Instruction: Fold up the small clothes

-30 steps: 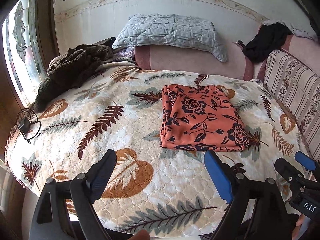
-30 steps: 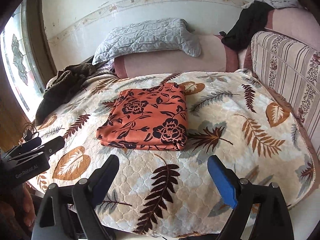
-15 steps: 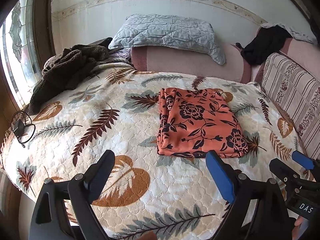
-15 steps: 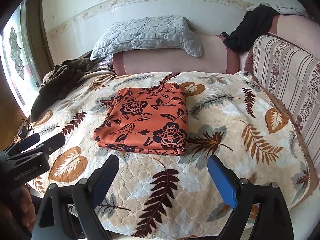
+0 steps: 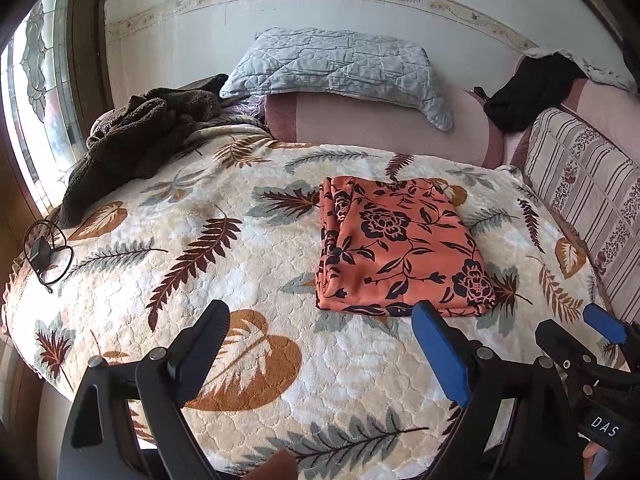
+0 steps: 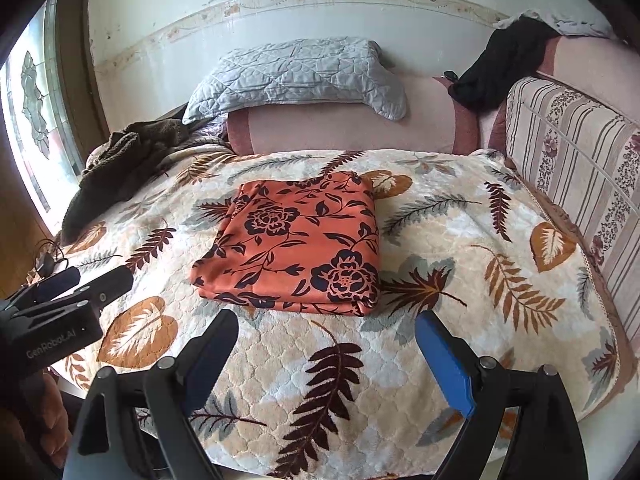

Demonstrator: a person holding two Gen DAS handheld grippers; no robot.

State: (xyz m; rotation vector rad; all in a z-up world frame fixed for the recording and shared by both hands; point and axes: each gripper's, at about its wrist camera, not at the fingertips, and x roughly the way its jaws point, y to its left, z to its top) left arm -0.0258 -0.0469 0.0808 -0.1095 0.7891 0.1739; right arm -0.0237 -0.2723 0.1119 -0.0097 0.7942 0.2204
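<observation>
On the bedspread (image 6: 460,240) lies one folded orange cloth (image 6: 296,244); two hand-held grippers (image 5: 320,340) (image 6: 326,344) gape wide, empty.

**Daylit bedroom corner**

A leaf-patterned bedspread (image 5: 224,248) covers the bed. Behind it, a grey quilted pillow (image 5: 340,68) lies on a pink bolster (image 5: 380,128) against the white wall (image 5: 200,40). A patterned-glass window (image 5: 36,92) glows left of it.
</observation>
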